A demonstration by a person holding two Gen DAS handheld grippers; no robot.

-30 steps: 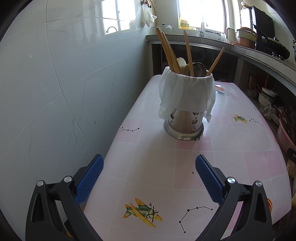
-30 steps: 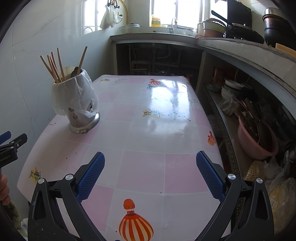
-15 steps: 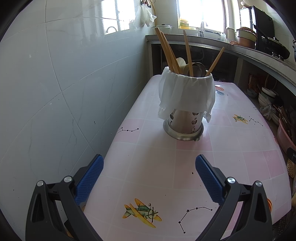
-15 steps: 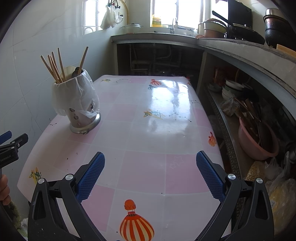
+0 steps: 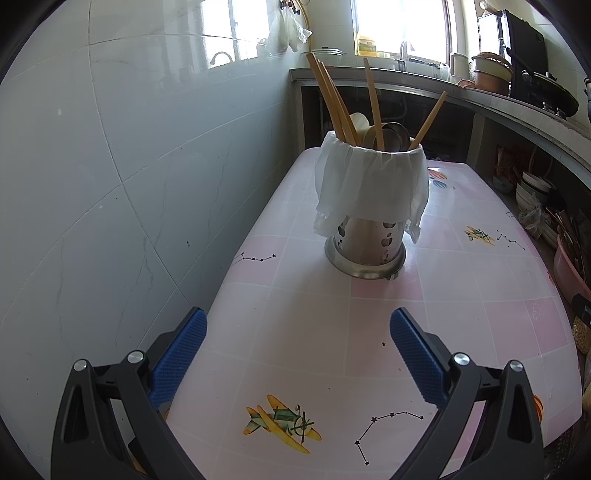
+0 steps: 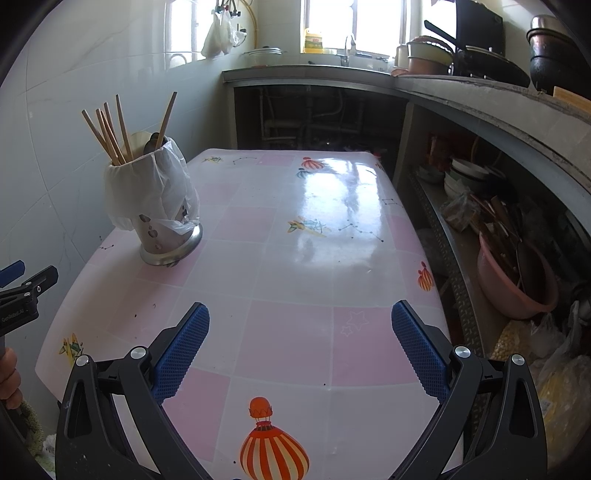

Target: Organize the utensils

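The left gripper (image 5: 298,334) is held low and level over the near end of the table, its two blue-padded fingers (image 5: 180,360) spread wide with nothing between them. The right gripper (image 6: 301,328) is posed alike to its right, fingers (image 6: 419,349) equally wide and empty. In the right wrist view, part of the person's hand (image 6: 9,376) shows at the far left edge, beneath the left gripper's black frame.

daylight fr rear windows (image 6: 334,22) blown out | glare on tabletop (image 6: 343,192) | fisheye bend, dark corners | sharp
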